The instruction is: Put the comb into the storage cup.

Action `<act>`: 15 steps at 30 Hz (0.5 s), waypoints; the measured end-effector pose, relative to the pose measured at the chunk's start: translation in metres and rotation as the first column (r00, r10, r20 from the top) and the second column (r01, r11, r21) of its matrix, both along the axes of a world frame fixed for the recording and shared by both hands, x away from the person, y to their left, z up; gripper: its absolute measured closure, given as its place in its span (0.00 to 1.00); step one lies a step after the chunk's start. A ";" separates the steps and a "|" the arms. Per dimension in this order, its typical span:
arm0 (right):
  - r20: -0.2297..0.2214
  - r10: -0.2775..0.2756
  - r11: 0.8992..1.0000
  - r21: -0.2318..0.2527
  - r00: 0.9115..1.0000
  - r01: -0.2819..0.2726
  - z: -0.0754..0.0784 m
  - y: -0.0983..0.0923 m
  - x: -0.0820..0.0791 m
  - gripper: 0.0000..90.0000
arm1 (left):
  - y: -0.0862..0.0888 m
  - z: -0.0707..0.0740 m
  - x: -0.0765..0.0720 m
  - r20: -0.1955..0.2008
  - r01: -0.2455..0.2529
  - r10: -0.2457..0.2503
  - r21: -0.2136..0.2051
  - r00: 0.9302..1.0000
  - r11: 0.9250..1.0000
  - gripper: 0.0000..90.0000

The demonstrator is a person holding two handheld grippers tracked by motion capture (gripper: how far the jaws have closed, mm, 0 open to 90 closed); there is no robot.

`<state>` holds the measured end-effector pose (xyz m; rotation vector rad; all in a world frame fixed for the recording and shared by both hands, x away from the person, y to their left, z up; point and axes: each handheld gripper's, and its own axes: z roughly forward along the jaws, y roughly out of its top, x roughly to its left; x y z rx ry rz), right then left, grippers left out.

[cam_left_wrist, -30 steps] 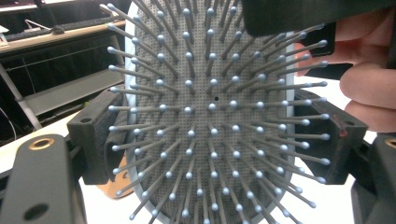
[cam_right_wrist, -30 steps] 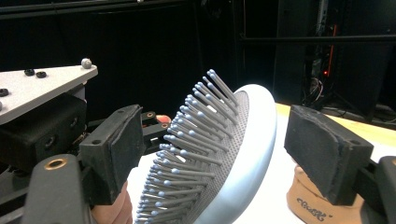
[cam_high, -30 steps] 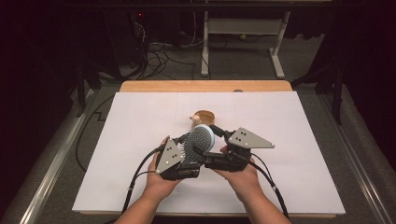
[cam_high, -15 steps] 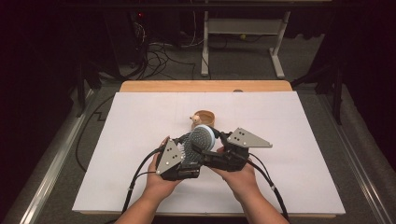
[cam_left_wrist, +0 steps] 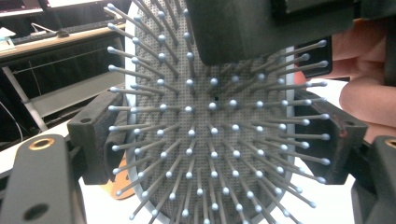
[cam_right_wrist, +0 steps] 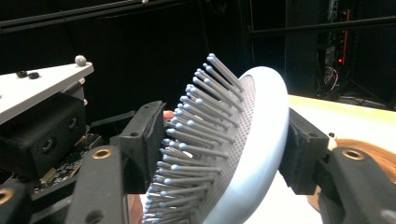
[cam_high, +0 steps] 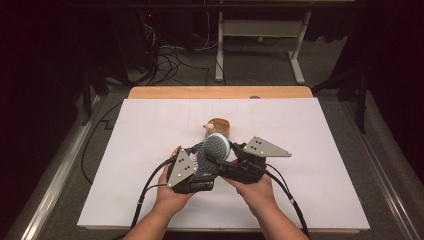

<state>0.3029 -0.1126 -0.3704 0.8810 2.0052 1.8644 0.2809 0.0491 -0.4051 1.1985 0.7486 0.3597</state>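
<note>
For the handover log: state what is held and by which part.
A hairbrush: the left gripper clamps the head's side edges; the right gripper, just closing, spans bristle face and back.

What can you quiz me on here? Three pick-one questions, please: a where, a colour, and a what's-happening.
1. Where is the wooden bowl?
A. behind the hairbrush, farther from the person
B. on the floor
C. beside the person's elbows

2. What colour is the hairbrush's rim?
A. red
B. pale blue
C. green

3. What is happening to the hairbrush?
A. it lies flat on the table
B. it sits in the bowl
C. tongs hold it up

Answers:
1 A: the wooden bowl stands just beyond the hairbrush.
2 B: the right gripper view shows a pale blue rim.
3 C: the left tongs clamp its edges, and the right tongs have just been closing on its bristles and back.
</note>
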 end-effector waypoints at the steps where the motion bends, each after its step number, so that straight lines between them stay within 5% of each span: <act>1: 0.000 0.000 1.000 0.001 1.000 0.000 0.000 0.000 0.000 0.46 | 0.000 0.000 0.000 0.000 0.000 0.000 0.001 1.000 1.000 0.23; 15: -0.046 -0.005 0.999 0.037 0.999 0.007 0.002 -0.003 0.000 0.55 | -0.002 0.000 -0.001 0.009 -0.006 0.006 0.009 1.000 1.000 0.23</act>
